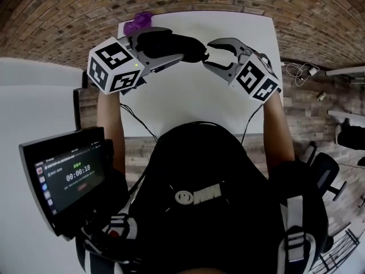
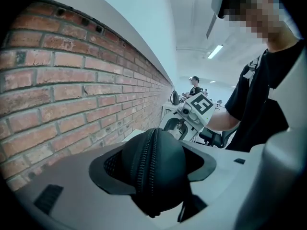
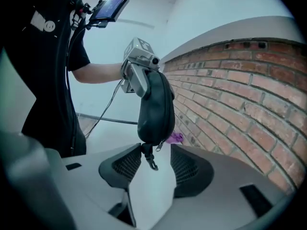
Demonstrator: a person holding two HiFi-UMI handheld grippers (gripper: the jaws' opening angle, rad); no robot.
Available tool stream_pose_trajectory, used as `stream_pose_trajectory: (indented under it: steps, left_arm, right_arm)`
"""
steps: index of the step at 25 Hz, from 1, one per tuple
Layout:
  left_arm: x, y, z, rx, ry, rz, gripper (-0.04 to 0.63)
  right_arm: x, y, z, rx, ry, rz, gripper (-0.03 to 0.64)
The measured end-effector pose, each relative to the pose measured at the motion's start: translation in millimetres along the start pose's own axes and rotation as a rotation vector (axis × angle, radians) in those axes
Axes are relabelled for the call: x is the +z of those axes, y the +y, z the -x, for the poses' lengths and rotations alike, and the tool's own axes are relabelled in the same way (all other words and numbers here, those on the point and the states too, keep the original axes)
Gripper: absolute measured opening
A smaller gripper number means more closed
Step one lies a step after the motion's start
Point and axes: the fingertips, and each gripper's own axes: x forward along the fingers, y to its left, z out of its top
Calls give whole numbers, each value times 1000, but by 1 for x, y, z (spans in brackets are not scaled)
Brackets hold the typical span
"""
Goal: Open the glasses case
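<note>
A black zippered glasses case [image 1: 185, 47] hangs in the air above the white table [image 1: 194, 101]. My left gripper [image 1: 164, 47] is shut on its left end, and in the left gripper view the case [image 2: 153, 162] fills the gap between both pads, zipper facing me. My right gripper [image 1: 209, 54] is at the case's right end. In the right gripper view the case [image 3: 154, 104] hangs down toward the right gripper [image 3: 152, 164]. Its small strap clip [image 3: 150, 161] dangles between the pads and the zipper pull [image 3: 159, 145] sits just above. The pads stand apart and press on nothing.
A purple object [image 1: 138, 21] lies at the table's far left corner, next to the brick wall [image 2: 72, 80]. A black screen [image 1: 68, 176] is mounted at the person's lower left. Cables [image 1: 299, 70] lie on the floor to the right of the table.
</note>
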Motion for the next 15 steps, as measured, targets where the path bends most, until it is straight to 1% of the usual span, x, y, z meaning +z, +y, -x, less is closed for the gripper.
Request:
stream_pose_trajectory:
  steps: [3,5,7,9,10,11,13,15]
  left_arm:
    - [-3,-2,-1,-5,18,-12,299]
    - [-5,-2,-1,-4,27,-15,299]
    - [-5,-2,1,-6,25,-15,299]
    - [-3,-3,2,-12,14,-18,299]
    - [-1,-3,2,-15,10,-22,299]
    - [0,-3,1,-14,7,-27,299]
    - [2,-2,0,0,11,-40,299]
    - [1,-1,-1,16,15,-48,299]
  right_arm:
    - [1,4,-1,28,0,-9,192]
    - [0,-1,9,26,-25,-47,176]
    - [-2,-18,19,-38,-42,-84,176]
    - [-6,-31,18,-107,-17,-64,176]
    - [-8,-32,13,-124,9,-38,176]
    - [-10,-30,7,-127,34,-10,176]
    - [-12,-18,-2,-92,54,13,176]
    - [-8,-6,-4,-51,14,-25,176]
